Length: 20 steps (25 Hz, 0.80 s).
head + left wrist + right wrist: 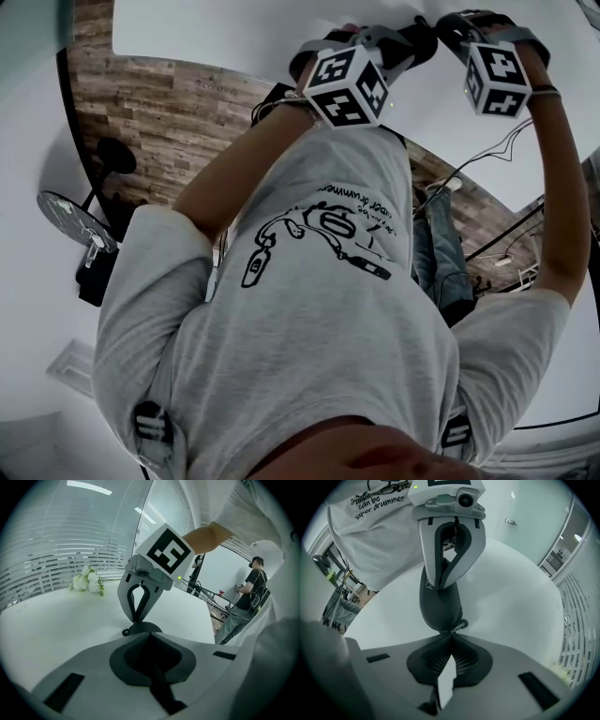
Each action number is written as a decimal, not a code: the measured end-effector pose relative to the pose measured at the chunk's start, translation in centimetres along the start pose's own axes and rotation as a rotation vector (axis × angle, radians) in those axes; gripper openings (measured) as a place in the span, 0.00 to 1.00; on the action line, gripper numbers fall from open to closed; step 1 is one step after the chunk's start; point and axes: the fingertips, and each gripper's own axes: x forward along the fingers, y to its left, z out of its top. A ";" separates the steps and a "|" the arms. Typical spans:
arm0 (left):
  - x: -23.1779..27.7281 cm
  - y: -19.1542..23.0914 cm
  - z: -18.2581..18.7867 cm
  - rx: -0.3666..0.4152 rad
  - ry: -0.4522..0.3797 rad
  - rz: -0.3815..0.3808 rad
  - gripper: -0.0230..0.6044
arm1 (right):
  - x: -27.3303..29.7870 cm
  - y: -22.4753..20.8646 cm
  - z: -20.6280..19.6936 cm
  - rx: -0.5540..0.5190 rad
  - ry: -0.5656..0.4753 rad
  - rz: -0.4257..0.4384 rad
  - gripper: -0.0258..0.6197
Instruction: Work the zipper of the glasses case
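My left gripper (441, 585) pinches the glasses case (439, 607). My right gripper (451, 634), at 12 o'clock from it, is squeezed tight on the zipper pull (461, 625).

In the left gripper view, the left gripper (149, 641) hides nearly all of the glasses case (144, 628) behind its own body, so only a dark hump shows. The right gripper (451, 638) presses its tips together over the part of the zipper pull (461, 624) it pinches, leaving just a small loop visible. In the head view, the top edge and the marker cubes (349, 84) hide both sets of jaws and the case. A person (248, 590) beyond the table (56, 620) and the flowers (88, 582) are too small to make out.
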 end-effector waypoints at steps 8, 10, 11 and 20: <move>0.1 0.0 -0.1 0.018 0.003 0.010 0.07 | -0.6 1.0 -0.4 0.127 0.016 0.018 0.04; 0.1 0.0 -0.1 0.017 0.001 0.009 0.07 | -0.4 1.5 -0.5 0.139 0.013 0.018 0.04; 0.2 0.0 -0.1 0.016 0.002 0.007 0.07 | -0.3 1.5 -0.6 0.142 0.006 -0.002 0.04; 0.3 -0.2 0.0 0.017 -0.001 -0.004 0.07 | -0.3 1.1 -0.4 0.216 -0.057 -0.046 0.19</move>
